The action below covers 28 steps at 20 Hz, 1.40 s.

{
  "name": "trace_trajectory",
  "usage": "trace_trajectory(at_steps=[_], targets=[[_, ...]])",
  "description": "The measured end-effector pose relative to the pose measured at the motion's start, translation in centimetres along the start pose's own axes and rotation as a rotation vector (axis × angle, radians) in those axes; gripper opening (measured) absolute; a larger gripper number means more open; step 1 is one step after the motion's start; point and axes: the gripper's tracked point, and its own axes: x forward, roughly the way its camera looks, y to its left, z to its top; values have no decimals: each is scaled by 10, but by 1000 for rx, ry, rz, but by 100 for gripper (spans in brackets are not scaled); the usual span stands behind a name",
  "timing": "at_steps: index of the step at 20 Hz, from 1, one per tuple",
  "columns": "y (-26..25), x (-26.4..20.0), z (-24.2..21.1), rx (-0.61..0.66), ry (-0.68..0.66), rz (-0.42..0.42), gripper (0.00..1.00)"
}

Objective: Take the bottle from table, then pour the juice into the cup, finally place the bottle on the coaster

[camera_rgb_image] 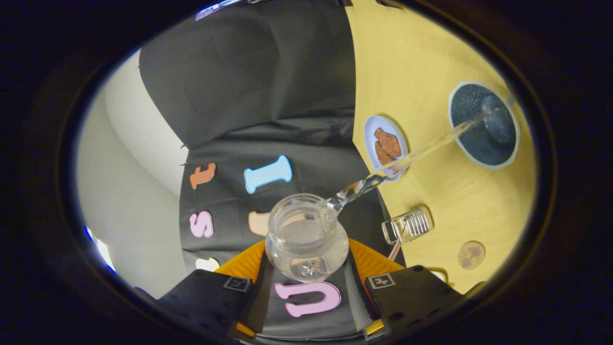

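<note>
A clear glass bottle (306, 239) is held tipped on its side between my fingers, its open mouth turned toward the dark speckled cup (484, 125) on the yellow table (421, 57). A thin stream of clear liquid (407, 160) runs from the bottle's lip across to the cup and lands inside it. My gripper (306, 262) is shut on the bottle's body, with both fingers pressing its sides. A small round brownish coaster (471, 254) lies on the table nearer to my fingers than the cup, with nothing on it.
A small pale blue plate (371, 132) with brown pieces of food sits on the table under the stream's path. A clear ribbed glass object (408, 224) lies by the table edge, between the plate and the coaster. Black cloth wall hangs beyond the table.
</note>
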Motion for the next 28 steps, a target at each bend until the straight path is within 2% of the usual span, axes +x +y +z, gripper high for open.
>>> trace_trajectory(at_steps=[28], targets=[[8, 5, 13, 190, -115, -18, 74]])
